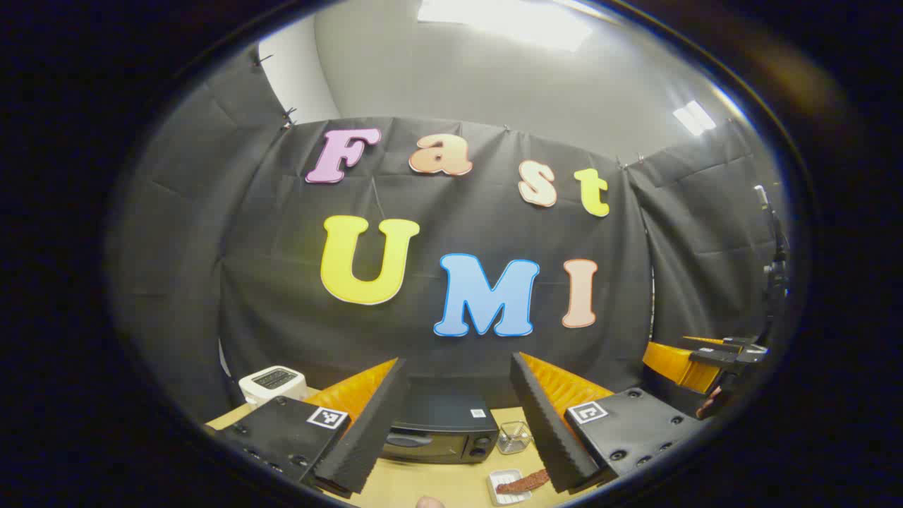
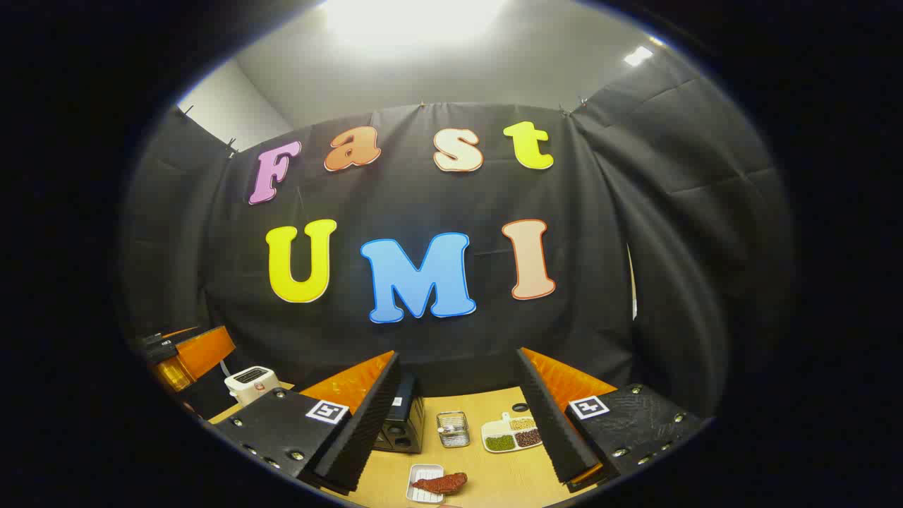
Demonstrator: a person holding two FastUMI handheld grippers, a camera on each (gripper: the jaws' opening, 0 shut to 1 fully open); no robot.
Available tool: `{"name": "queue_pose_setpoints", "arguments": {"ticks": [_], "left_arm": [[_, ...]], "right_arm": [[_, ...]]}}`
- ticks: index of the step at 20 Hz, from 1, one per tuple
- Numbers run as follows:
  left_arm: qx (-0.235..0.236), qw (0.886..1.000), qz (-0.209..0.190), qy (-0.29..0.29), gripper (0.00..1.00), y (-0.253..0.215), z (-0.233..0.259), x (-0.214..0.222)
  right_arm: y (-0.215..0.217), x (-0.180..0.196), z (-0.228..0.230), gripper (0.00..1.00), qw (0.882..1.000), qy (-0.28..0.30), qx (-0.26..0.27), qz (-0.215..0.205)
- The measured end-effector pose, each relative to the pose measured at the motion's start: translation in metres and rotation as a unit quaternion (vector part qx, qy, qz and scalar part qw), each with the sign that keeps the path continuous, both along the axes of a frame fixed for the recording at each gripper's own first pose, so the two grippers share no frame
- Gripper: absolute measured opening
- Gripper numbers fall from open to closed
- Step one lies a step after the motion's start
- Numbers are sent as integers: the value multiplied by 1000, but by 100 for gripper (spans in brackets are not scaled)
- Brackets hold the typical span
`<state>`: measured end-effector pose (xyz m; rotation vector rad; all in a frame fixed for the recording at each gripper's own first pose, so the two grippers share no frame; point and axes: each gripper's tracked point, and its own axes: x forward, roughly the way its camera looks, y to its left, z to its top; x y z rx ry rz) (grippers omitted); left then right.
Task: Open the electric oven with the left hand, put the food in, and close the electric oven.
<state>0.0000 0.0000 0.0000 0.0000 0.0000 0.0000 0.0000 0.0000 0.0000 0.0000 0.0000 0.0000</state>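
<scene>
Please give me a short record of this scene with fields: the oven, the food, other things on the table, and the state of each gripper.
oven: black oven at the back of the table, door closed
food: reddish-brown piece lying on a small white tray, in front of the oven
other things: white toaster, wire basket, divided dish with beans
left gripper: open, holds nothing
right gripper: open, holds nothing

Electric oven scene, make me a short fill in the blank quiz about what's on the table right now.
1. The electric oven has its door ____.
2. The reddish food lies on a small white ____.
3. The left gripper has its fingers spread ____.
4. The toaster is coloured ____.

Missing words: closed; tray; open; white
</scene>
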Motion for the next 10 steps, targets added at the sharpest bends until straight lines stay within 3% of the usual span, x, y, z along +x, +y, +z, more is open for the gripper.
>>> {"name": "queue_pose_setpoints", "arguments": {"ticks": [10], "left_arm": [[-4, 1000, 9, 13, 97, 7, -19, 8]], "right_arm": [[14, 7, -11, 98, 1000, 11, -1, 19]]}}
